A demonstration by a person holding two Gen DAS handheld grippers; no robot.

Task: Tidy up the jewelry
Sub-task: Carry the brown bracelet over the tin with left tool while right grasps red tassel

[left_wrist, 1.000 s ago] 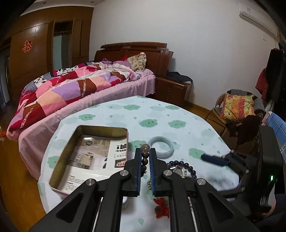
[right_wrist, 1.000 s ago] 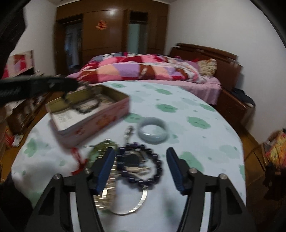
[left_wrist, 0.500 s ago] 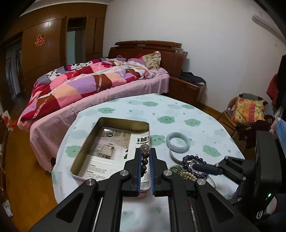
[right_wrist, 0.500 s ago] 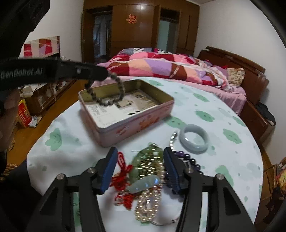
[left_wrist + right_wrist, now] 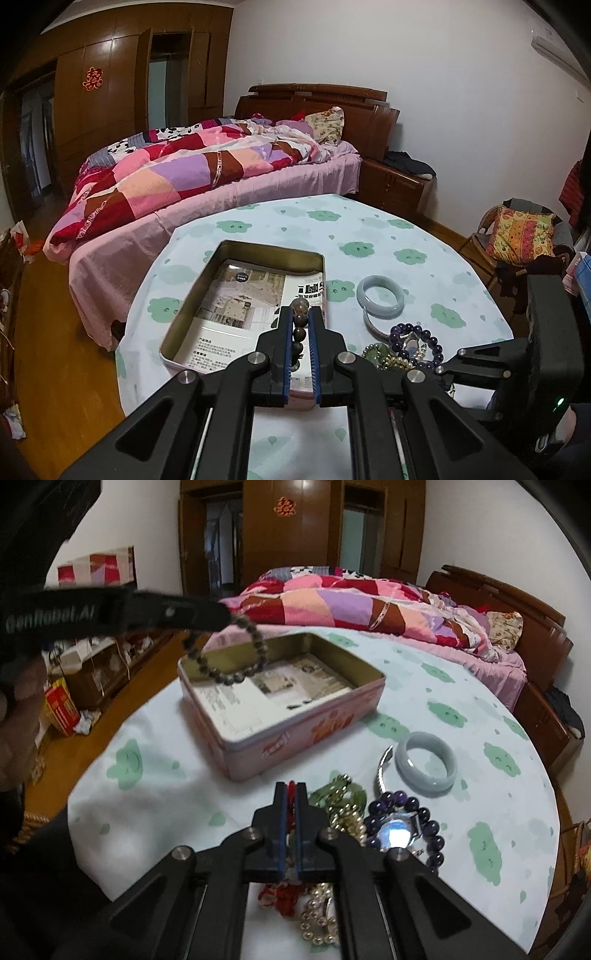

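From the left wrist, the left gripper (image 5: 299, 334) pinches a brown bead bracelet (image 5: 299, 321) above the open tin (image 5: 192, 299), which holds only paper, so I'd say sorting has barely begun.

From the right wrist, the right gripper (image 5: 291, 812), low over the jewelry pile (image 5: 369, 819), is clamped on a red cord (image 5: 291, 788); the jade bangle (image 5: 425, 763) lies on the table beside the pile.

Dim, even indoor light with soft shadows. Fisheye distortion bows the walls and darkens the corners in both views. A watch face (image 5: 396, 835) glares white. The left gripper (image 5: 218, 617) and its brown bead bracelet (image 5: 236, 657) appear slightly motion-blurred.
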